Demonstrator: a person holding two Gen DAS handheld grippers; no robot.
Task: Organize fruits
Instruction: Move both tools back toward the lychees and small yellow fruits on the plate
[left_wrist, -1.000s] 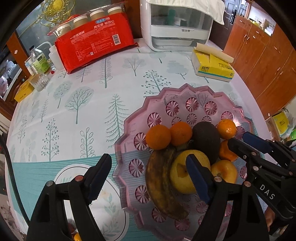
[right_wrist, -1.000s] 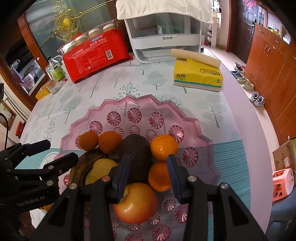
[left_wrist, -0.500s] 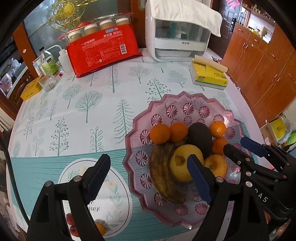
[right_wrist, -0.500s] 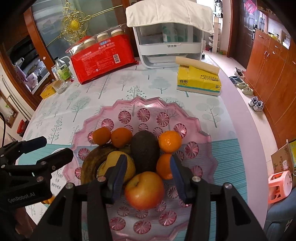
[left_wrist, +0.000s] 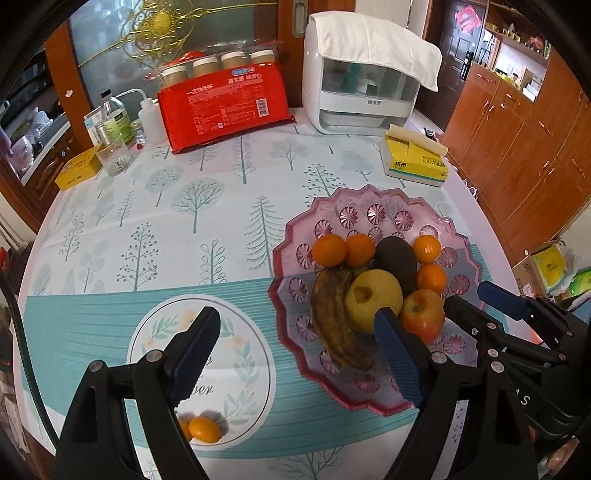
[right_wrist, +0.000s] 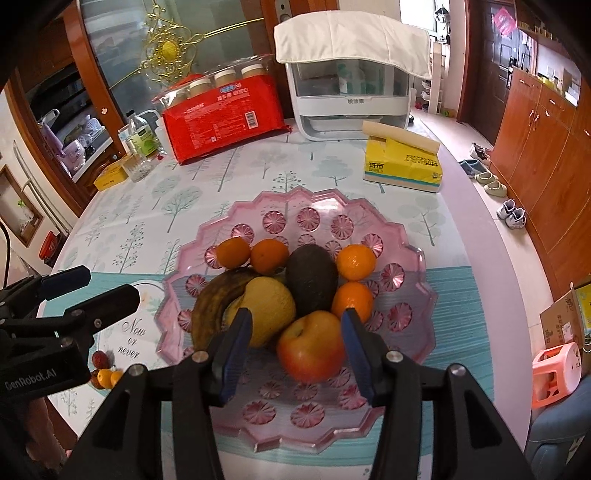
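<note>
"GenRobot.AI" in pale letters on the black body of the left gripper (right_wrist: 92, 291) at the left edge of the right wrist view; jaws spread wide, nothing between them, held above the tablecloth (left_wrist: 155, 236) beside the plate, tipped steeply downward. Just past it, "Now or never" in script inside the round printed medallion (right_wrist: 133, 338) on the cloth, with a few small fruits (right_wrist: 103, 373), red and orange, lying on the cloth at its lower edge, off the plate. Farther back, a red package (right_wrist: 225, 122) with white printing and a barcode, too small to read, leaning at the rear of the table. In the middle, a pink scalloped plate (right_wrist: 402, 236) carrying the gathered fruit: four oranges (right_wrist: 356, 262), a browned banana (right_wrist: 218, 295), a yellow apple (right_wrist: 269, 306), a dark avocado (right_wrist: 312, 280) and a red apple (right_wrist: 312, 350) at the near edge. Right gripper (right_wrist: 295, 345) angled down over that near edge, jaws opening, the red apple seen between the blue pads (right_wrist: 236, 347) but unpressed, resting on the plate. Behind, a white cabinet (right_wrist: 351, 99) under a white cloth with a small unreadable label. Right of it, a yellow tissue pack (right_wrist: 402, 166) with lettering not clear enough to read.
</note>
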